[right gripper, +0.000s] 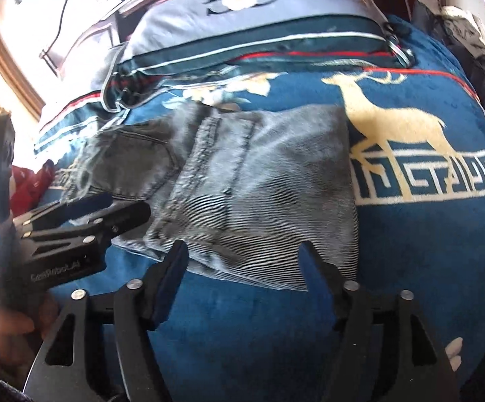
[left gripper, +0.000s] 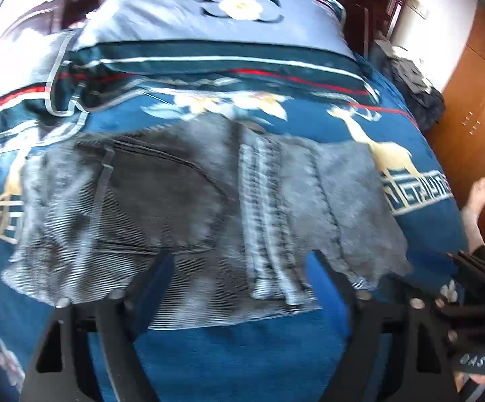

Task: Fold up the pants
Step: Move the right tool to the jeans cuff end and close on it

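Left gripper: my left gripper (left gripper: 242,258) points steeply down at the bed. Its two fingers are spread wide, with nothing between the pads. The tips hover over the near edge of the jeans and I do not see them pressing on the cloth.

Right gripper: my right gripper (right gripper: 244,251) also tilts down toward the bed, fingers apart, nothing pinched. Its tips stand at the near edge of the jeans; I cannot tell if they touch it.

Hands side by side: in the right wrist view my left gripper shows at the left side as a black body with white lettering, just beside my right one, and my left hand (right gripper: 4,325) is wrapped around its handle at the lower left. In the left wrist view a part of my right gripper shows at the right edge.

Jeans: the grey jeans (left gripper: 188,207) lie folded into a compact rectangle on the blanket, flat, with a back pocket (left gripper: 162,184) facing up on the left half and a thick seam running down the middle.

Blanket: a blue blanket (right gripper: 410,268) with a golden deer (right gripper: 396,117) covers the bed; the deer is just right of the jeans.

Pillow: a grey-blue pillow (left gripper: 208,23) with a flower emblem lies beyond the jeans, apart from them.

Foot: my bare foot (left gripper: 477,207) is seen right of the bed.
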The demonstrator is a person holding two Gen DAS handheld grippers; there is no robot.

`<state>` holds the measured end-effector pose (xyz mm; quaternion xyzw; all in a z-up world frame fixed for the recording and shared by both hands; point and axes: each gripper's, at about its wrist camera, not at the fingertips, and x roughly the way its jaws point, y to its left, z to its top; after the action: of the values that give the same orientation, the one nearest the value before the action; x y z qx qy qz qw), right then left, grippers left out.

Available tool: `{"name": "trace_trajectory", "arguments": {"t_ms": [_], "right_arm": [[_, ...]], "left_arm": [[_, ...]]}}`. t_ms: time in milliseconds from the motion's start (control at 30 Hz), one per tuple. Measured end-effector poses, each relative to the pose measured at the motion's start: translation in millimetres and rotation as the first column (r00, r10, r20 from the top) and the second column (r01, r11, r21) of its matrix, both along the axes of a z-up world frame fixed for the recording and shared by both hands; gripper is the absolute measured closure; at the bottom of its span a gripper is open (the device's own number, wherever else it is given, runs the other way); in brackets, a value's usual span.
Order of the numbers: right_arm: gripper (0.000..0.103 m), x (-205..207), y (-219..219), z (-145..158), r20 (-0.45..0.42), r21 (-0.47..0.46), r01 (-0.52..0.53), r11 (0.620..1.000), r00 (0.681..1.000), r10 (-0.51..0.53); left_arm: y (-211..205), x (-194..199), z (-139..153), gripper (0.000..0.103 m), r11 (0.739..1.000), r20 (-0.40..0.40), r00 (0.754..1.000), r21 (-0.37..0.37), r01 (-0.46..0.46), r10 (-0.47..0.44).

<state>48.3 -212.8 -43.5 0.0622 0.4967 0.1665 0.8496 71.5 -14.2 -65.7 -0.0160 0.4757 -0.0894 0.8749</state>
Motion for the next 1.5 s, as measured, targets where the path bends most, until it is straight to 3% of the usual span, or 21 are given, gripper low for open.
{"name": "trace_trajectory", "arguments": {"t_ms": [233,533,733,900,1100,1233,1500], "right_arm": [[0.021,-4,37,11,0.032,-0.004,-0.075,0.997,0.997,0.075],[0.020,-7,86,18,0.053,-0.020,-0.188,0.982,0.981,0.189],[0.020,-7,119,18,0.054,-0.032,-0.257,0.966,0.965,0.258],[0.020,-9,140,21,0.057,-0.049,-0.309,0.950,0.948,0.312],[0.020,-8,166,20,0.055,-0.062,-0.362,0.930,0.929,0.365],[0.020,-8,188,19,0.056,-0.070,-0.411,0.909,0.908,0.414],[0.020,-14,246,-4,0.054,-0.116,-0.545,0.831,0.832,0.553]], "left_arm": [[37,0,12,0.009,0.997,0.017,0.997,0.000,-0.082,0.081],[83,4,25,0.009,0.992,0.013,0.992,0.008,-0.127,0.127],[134,7,38,0.008,0.978,-0.004,0.979,-0.051,-0.204,0.204],[167,8,43,0.007,0.974,0.009,0.974,-0.030,-0.224,0.224],[205,22,31,0.007,0.966,-0.054,0.965,-0.021,-0.259,0.258],[226,31,16,0.007,0.952,-0.116,0.949,-0.058,-0.301,0.293],[246,55,-12,0.007,0.945,-0.179,0.943,-0.121,-0.304,0.280]]}}
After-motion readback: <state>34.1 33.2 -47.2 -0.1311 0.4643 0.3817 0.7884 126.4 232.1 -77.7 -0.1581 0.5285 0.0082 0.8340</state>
